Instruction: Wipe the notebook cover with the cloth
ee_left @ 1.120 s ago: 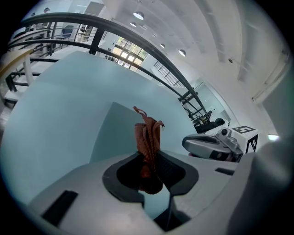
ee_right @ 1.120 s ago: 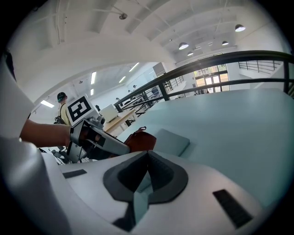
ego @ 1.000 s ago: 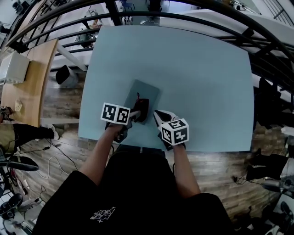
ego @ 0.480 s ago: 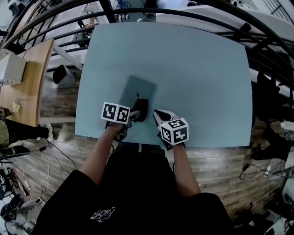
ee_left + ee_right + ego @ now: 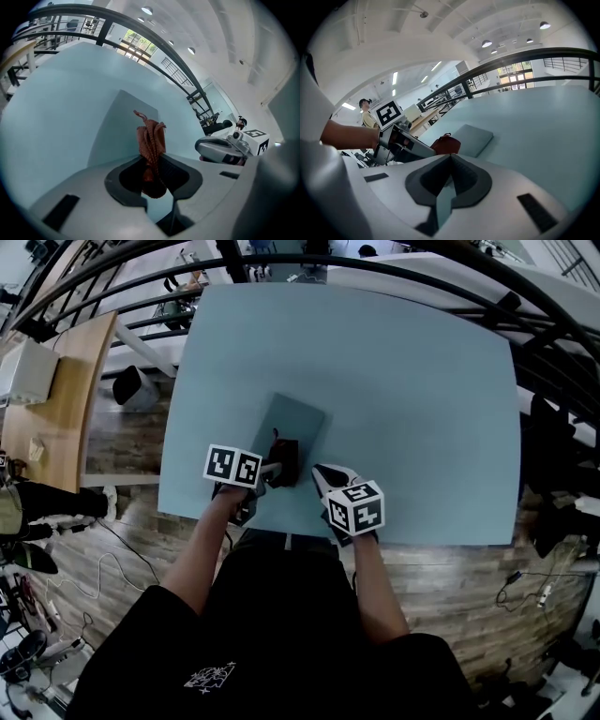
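Left gripper fingers pinch red cloth at notebook near end | right gripper fingers pressed together, empty | wipe apparently barely begun, surface ahead of fingers remains.

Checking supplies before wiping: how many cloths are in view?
1: the red cloth, pinched in the left tongs at the notebook's near end. No other shows.

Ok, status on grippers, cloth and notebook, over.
Left gripper shut on red cloth, at near end of notebook. Right gripper shut, empty, alongside. Notebook flat on table, nothing else on it.
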Tool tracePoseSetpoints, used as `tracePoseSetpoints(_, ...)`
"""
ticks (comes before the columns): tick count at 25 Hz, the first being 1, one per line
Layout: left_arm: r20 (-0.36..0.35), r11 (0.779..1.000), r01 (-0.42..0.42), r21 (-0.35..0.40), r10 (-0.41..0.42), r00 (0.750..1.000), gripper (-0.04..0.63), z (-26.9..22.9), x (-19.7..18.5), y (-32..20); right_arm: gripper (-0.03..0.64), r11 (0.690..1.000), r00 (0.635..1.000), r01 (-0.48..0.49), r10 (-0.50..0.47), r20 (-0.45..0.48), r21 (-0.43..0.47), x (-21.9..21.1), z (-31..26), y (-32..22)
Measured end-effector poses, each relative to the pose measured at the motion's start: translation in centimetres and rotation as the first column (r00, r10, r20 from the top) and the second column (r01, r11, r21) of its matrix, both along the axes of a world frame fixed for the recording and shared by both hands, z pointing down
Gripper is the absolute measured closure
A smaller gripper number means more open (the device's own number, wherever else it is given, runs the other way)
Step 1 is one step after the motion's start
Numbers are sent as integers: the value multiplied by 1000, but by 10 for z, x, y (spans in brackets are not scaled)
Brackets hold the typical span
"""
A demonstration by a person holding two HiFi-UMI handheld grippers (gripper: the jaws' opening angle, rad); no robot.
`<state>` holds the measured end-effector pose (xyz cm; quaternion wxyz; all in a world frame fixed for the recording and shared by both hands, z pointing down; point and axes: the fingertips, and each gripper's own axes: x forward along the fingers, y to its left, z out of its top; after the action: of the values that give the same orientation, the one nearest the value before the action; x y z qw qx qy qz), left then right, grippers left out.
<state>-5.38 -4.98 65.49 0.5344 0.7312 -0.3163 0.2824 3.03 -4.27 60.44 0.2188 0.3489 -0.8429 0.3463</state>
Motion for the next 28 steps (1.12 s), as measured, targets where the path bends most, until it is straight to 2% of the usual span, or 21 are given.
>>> tracePoseSetpoints(14,49,998,63,1,-63,997,503,4,-65,-22,611,998,998,61,-61,8,-3,-46,3,-21)
tracePoseSetpoints(28,62,991,133,11,-134,989,503,-6,-113,-37,611,994,994,112,-112,10,0,-84,-7,-38)
